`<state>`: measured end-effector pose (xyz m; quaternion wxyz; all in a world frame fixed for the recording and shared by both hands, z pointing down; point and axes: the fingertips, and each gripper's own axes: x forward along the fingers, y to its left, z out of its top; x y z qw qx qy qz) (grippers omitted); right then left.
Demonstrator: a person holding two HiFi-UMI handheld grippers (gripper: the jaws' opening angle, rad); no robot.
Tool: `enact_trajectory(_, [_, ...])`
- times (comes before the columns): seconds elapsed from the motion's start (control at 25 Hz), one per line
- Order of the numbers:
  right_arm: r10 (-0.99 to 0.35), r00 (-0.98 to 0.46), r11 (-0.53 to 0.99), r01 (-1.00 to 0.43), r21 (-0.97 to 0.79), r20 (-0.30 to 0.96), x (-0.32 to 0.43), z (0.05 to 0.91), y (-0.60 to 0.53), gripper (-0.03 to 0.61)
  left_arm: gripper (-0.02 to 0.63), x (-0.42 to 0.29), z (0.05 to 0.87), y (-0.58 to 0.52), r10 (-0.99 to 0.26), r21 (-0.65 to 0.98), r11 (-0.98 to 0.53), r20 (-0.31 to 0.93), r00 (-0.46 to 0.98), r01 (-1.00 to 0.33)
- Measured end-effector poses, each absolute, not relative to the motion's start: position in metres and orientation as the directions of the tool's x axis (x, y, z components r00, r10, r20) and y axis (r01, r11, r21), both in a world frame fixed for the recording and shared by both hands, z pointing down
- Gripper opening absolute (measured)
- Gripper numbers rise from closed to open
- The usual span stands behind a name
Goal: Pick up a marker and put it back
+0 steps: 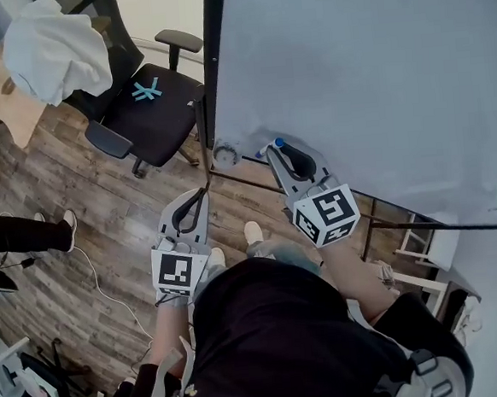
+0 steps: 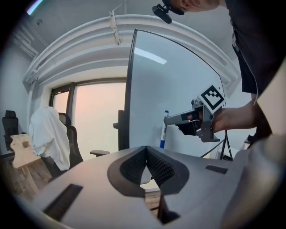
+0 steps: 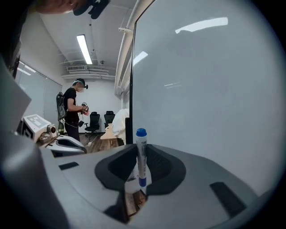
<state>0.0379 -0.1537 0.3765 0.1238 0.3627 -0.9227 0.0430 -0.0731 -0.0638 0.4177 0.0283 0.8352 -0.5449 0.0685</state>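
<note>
A blue-capped white marker (image 3: 141, 156) stands upright between the pads of my right gripper (image 3: 139, 167), which is shut on it. In the head view the right gripper (image 1: 272, 151) holds the marker (image 1: 277, 144) close to the lower left of the whiteboard (image 1: 359, 73). The left gripper view shows the same marker (image 2: 164, 129) hanging upright from the right gripper (image 2: 172, 119) in front of the board. My left gripper (image 1: 203, 192) hangs lower and to the left; its jaws (image 2: 145, 150) meet at the tips with nothing between them.
The whiteboard's dark frame (image 1: 214, 59) runs down its left edge, with a round fitting (image 1: 225, 155) at the bottom corner. A black office chair (image 1: 143, 107) and a white cloth (image 1: 52, 46) stand at the left on wooden flooring. Another person (image 3: 73, 112) stands further back.
</note>
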Motion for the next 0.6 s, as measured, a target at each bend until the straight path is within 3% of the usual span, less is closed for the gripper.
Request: enact_trajectory(0.6, [-0.792, -0.552, 0.569, -0.822, -0.011, 0.261, 0.130, 0.387, -0.129, 0.078, 0.008, -0.005, 0.407, -0.083, -0.796, -0.025, -0.596, 0.148, 0.586, -0.803])
